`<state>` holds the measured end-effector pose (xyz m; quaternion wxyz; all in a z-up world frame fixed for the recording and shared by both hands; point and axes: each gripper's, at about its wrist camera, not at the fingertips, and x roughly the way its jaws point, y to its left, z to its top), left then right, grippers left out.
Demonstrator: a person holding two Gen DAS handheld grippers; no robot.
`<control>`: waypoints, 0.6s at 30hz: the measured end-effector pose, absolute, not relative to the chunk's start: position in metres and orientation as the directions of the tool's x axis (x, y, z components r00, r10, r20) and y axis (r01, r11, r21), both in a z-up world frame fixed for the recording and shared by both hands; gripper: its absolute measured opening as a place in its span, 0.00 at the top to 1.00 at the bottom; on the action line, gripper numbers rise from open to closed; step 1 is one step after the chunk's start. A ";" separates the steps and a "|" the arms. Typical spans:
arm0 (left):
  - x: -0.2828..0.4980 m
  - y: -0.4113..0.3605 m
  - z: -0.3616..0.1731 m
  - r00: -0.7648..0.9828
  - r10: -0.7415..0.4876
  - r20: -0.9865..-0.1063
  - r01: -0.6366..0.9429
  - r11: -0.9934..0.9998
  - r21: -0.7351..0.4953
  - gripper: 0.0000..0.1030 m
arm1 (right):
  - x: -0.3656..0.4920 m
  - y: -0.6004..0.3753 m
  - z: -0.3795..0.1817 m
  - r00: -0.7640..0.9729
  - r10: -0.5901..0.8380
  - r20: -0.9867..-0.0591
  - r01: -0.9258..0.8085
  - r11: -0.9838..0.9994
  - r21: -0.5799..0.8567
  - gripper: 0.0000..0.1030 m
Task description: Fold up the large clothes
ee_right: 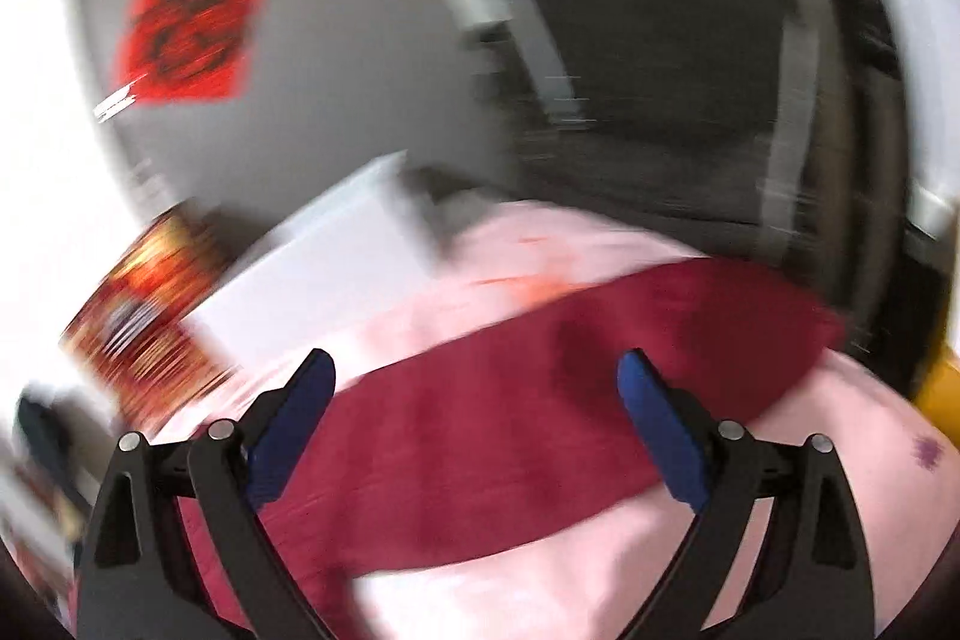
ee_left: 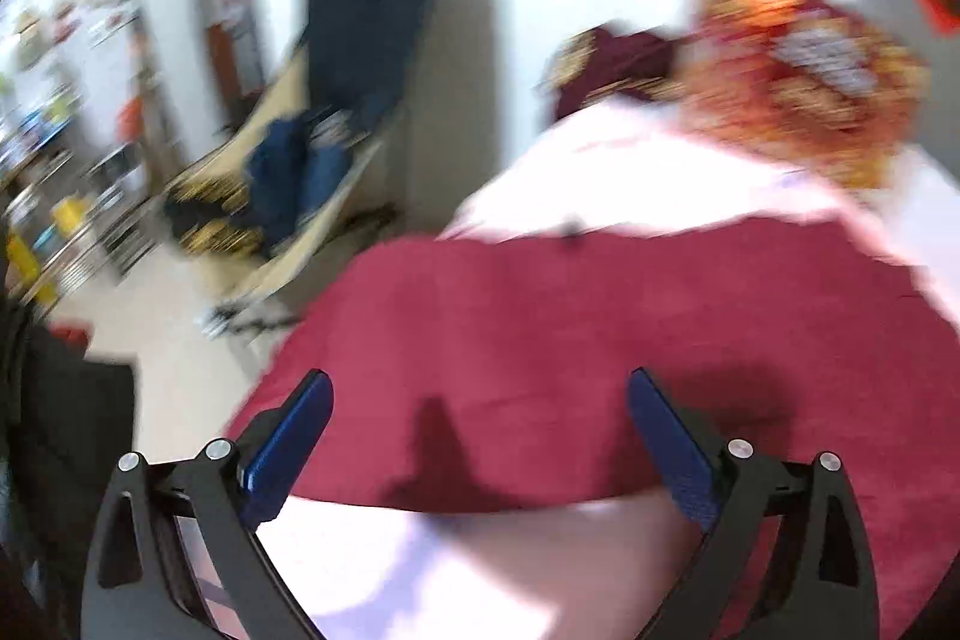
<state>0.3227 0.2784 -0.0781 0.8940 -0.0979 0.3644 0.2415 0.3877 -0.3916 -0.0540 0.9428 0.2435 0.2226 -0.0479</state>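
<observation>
Hand-held gripper point(ee_left: 480, 382) spread over soft crimson garment point(ee_left: 600, 328).

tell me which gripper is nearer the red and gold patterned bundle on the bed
Hard to tell, likely right. The right gripper has the bundle just off its left finger; from the left gripper it lies beyond the maroon garment.

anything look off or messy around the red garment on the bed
Nothing clearly damaged or spilled, though both views are motion-blurred. The dark red garment lies spread on the pink sheet. The left gripper and right gripper are open above it, holding nothing.
</observation>
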 end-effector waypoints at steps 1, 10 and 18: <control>0.327 0.261 -0.066 0.650 0.335 -0.682 -0.460 0.888 -0.002 0.04 | 0.395 -0.374 -0.052 0.894 0.076 -0.442 0.136 0.893 0.429 0.08; 0.396 0.100 -0.081 0.695 0.105 -0.711 -0.129 0.991 0.020 0.03 | 0.417 -0.244 -0.096 0.687 0.326 -0.650 -0.242 0.946 0.218 0.08; 0.421 0.119 -0.160 0.586 -0.008 -0.810 -0.134 0.985 -0.107 0.03 | 0.421 -0.212 -0.128 0.606 0.256 -0.753 -0.292 0.952 0.088 0.06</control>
